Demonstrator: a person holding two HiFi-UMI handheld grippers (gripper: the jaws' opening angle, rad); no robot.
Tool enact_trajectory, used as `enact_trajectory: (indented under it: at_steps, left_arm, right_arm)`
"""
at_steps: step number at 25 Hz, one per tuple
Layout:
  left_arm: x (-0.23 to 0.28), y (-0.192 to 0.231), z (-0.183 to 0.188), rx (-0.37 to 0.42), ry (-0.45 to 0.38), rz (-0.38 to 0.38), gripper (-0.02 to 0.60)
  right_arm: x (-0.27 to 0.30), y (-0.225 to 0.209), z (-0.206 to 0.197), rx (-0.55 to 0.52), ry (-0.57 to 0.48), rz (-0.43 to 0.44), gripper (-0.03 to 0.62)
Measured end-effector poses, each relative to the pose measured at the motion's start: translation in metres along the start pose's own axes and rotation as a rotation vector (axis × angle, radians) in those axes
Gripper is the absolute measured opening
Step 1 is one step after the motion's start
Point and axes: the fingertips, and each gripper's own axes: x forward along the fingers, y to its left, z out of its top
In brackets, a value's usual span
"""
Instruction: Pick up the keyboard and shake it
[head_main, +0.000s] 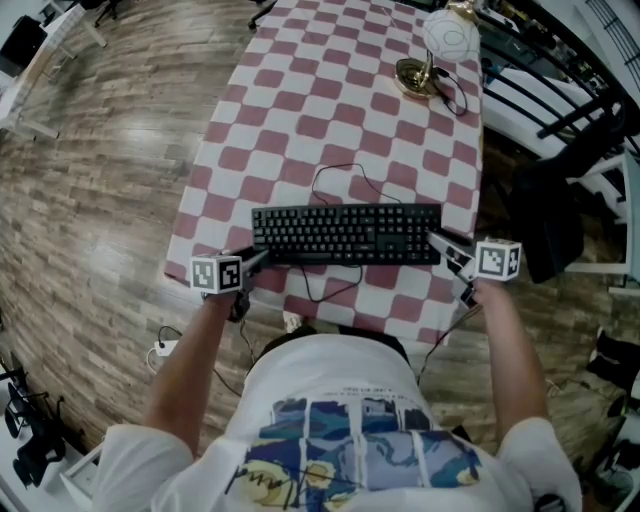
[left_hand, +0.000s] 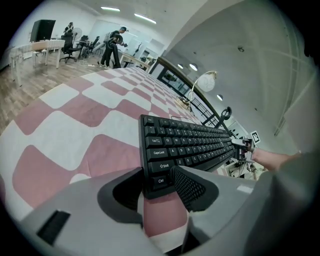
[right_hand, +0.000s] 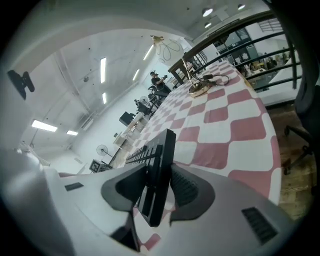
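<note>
A black keyboard (head_main: 345, 233) lies across the near part of the red-and-white checked table (head_main: 300, 100). My left gripper (head_main: 262, 258) is at its left end. In the left gripper view the Ctrl corner of the keyboard (left_hand: 190, 142) sits between the wide-spread jaws of that gripper (left_hand: 157, 182), and I see no pad pressing on it. My right gripper (head_main: 438, 243) is at the keyboard's right end. In the right gripper view the keyboard (right_hand: 159, 165) stands edge-on and tilted, with the right gripper (right_hand: 157, 187) shut on that end, both pads against it.
The keyboard's cable (head_main: 335, 180) loops over the cloth behind it. A desk lamp (head_main: 440, 50) with a brass base stands at the table's far right. A black chair (head_main: 560, 210) and railings are to the right of the table. Wood floor lies to the left.
</note>
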Motion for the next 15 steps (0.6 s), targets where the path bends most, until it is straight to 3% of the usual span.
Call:
enact_trajectory:
  at_steps: [9, 15]
  left_arm:
    - [-0.011, 0.002, 0.002, -0.041, -0.068, -0.069, 0.189]
    - [-0.021, 0.003, 0.015, -0.045, -0.119, -0.114, 0.189]
  right_arm:
    - [-0.010, 0.058, 0.034, -0.079, -0.052, 0.041, 0.127]
    - [-0.019, 0.101, 0.054, -0.186, -0.126, 0.055, 0.112]
